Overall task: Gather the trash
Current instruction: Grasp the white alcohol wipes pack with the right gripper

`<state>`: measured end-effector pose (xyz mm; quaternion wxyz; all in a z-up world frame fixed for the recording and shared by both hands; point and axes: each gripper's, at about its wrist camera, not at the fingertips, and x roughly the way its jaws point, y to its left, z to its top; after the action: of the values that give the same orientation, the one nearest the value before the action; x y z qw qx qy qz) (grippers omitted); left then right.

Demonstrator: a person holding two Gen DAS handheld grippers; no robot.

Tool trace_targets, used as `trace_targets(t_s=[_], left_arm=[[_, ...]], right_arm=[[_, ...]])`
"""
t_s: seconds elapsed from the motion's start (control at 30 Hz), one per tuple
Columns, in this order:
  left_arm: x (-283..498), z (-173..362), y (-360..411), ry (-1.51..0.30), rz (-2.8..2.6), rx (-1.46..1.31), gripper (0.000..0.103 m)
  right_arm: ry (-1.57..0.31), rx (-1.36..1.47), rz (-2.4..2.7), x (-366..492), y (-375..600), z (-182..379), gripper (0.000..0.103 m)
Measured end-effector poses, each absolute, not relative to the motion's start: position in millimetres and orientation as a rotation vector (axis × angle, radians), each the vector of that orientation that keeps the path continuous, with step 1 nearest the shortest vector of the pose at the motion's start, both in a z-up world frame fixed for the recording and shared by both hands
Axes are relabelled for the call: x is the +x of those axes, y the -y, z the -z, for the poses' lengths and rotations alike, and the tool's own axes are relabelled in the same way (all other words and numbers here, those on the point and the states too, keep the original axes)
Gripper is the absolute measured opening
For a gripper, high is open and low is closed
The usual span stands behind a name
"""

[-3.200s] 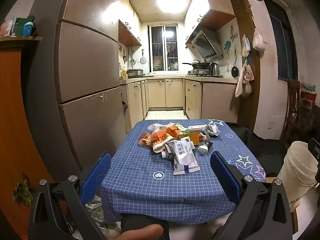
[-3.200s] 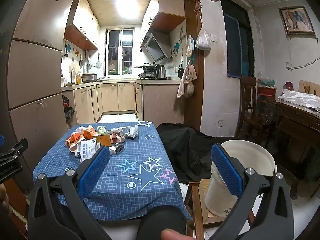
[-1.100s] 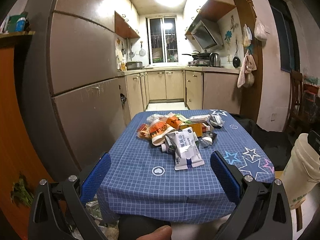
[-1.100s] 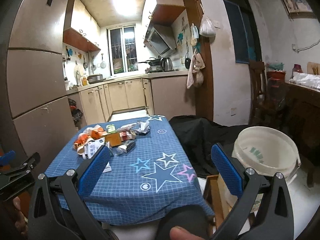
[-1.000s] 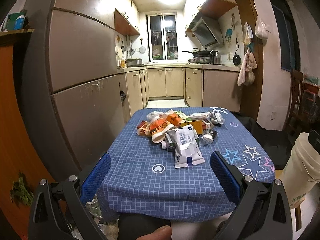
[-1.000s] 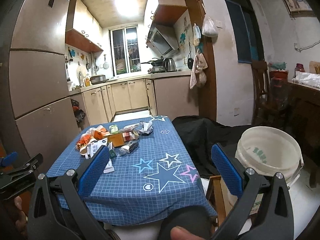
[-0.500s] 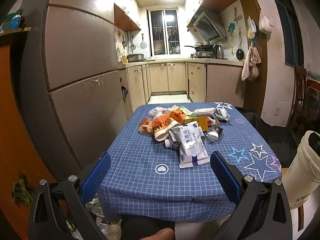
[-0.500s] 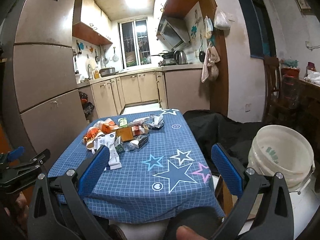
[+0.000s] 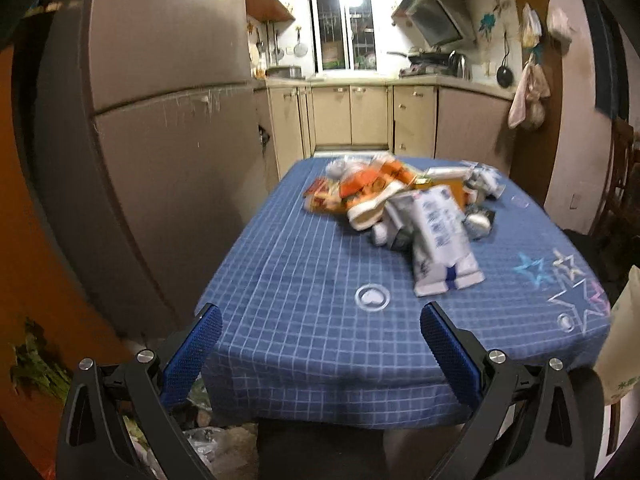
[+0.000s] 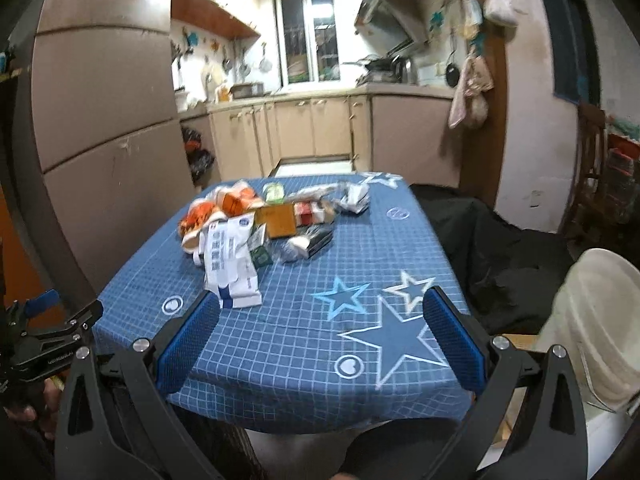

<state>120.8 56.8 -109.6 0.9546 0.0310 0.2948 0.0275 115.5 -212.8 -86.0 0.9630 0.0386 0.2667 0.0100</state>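
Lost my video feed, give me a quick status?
Left gripper open, empty. Right gripper open, empty. Trash pile untouched on the table; bucket to its right. Nothing in the way.

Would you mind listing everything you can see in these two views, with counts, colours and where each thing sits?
Table: one, blue checked cloth with stars, centre.
Trash pile: one heap, mixed wrappers, far half of the table.
White pouch: one, white with blue print, nearest edge of the heap.
Orange wrappers: several, orange and white, left of the heap.
Brown carton: one, brown, middle of the heap.
Bucket: one, off-white, on the floor right of the table.
Fridge: one, grey-brown, left of the table.
Kitchen cabinets: a row, beige, behind the table.
Left gripper: one, black with blue pads, open, empty.
Right gripper: the same, open, empty.
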Motion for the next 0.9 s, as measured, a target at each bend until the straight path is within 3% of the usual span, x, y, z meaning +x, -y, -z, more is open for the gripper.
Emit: trace_targets(t_s=[0.67, 0.9], left_arm=[[178.7, 151.2, -98.6, -0.72, -0.128, 0.017, 0.1], [184.5, 153.4, -112.5, -0.726, -0.152, -0.001, 0.1]], right_arm=[[-0.699, 0.074, -0.304, 250.8, 135.6, 144.5, 0.098], [-0.763, -0.049, -0.242, 287.6, 90.7, 164.1, 0.098]])
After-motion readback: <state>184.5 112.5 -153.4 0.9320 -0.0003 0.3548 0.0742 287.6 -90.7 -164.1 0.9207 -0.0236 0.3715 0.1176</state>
